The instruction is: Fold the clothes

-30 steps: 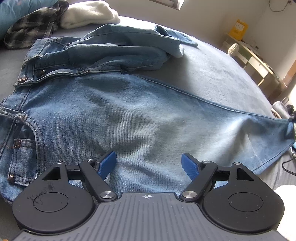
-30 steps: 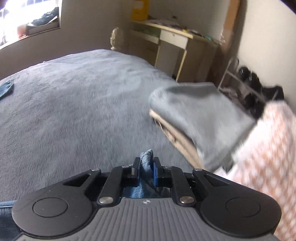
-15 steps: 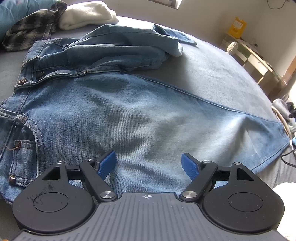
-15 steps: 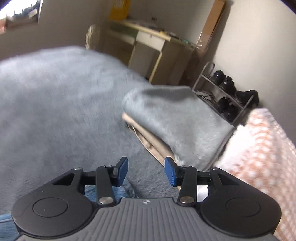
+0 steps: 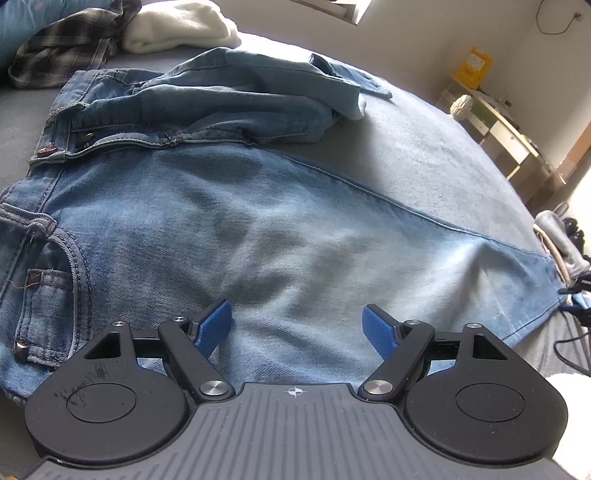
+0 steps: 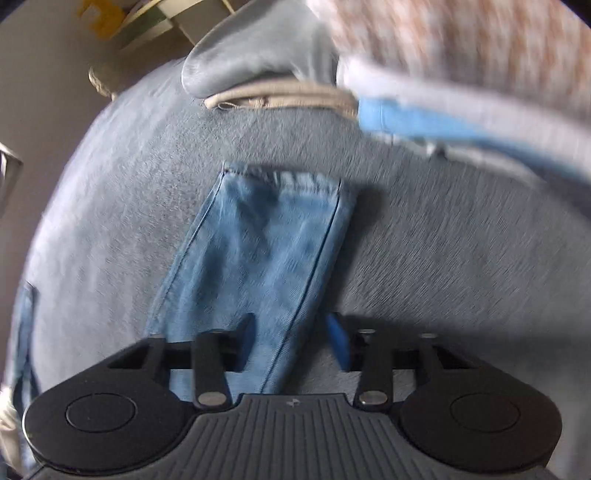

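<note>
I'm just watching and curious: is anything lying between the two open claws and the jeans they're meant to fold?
Nothing visible. The left claw hangs open over the jeans, and the right claw is open over the leg end. The folded grey pile lies beyond the hem, apart from it.

A grey bed [image 5: 424, 155] is carrying everything — blue jeans [image 5: 229, 229] are lying flat on it, a plaid shirt [image 5: 62, 48] and white garment [image 5: 177, 26] sitting behind.

A home bedroom: grey bed [image 5: 424, 155], heaped clothes [image 5: 66, 48], a desk [image 5: 495, 122] by the wall.
</note>
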A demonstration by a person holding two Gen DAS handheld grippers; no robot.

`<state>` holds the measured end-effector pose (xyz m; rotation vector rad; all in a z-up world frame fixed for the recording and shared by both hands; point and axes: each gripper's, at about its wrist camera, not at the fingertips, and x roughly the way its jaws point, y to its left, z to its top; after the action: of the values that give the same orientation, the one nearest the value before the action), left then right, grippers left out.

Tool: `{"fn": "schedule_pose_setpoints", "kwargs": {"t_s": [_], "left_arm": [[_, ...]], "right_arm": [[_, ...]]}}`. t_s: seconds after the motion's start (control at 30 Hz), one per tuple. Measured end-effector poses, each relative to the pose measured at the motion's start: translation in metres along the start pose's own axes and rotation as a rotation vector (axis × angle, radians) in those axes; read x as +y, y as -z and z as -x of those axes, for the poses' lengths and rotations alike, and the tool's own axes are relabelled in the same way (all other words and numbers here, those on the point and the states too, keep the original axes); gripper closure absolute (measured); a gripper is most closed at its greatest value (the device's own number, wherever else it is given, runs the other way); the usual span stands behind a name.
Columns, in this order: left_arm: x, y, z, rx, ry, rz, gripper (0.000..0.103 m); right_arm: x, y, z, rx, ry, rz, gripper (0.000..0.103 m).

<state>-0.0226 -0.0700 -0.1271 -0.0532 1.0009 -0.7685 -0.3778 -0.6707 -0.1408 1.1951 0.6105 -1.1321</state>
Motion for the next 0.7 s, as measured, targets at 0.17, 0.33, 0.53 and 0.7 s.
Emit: {"fn": "schedule_pose_setpoints", "kwargs": {"t_s": [0.17,0.33,0.53,0.7], "left_arm": [[0.006,-0.001,0.002,0.006,0.022,0.026,0.024],[0.008,-0.001,0.002,0.004,0.030,0.023,0.024],[0.012,-0.001,0.003,0.003,0.043,0.031,0.024],[0.009,-0.004,0.006,0.002,0.034,0.035,0.025]], "right_arm": [[0.023,0.016,0.017,-0.087,0.028,0.147,0.101],[0.025,0.014,0.011,-0.090,0.168,0.230,0.100],[0.010,0.018,0.029,-0.144,0.246,0.172,0.095],[0.080,0.075,0.044,-0.006,-0.024,0.450,0.095]]}}
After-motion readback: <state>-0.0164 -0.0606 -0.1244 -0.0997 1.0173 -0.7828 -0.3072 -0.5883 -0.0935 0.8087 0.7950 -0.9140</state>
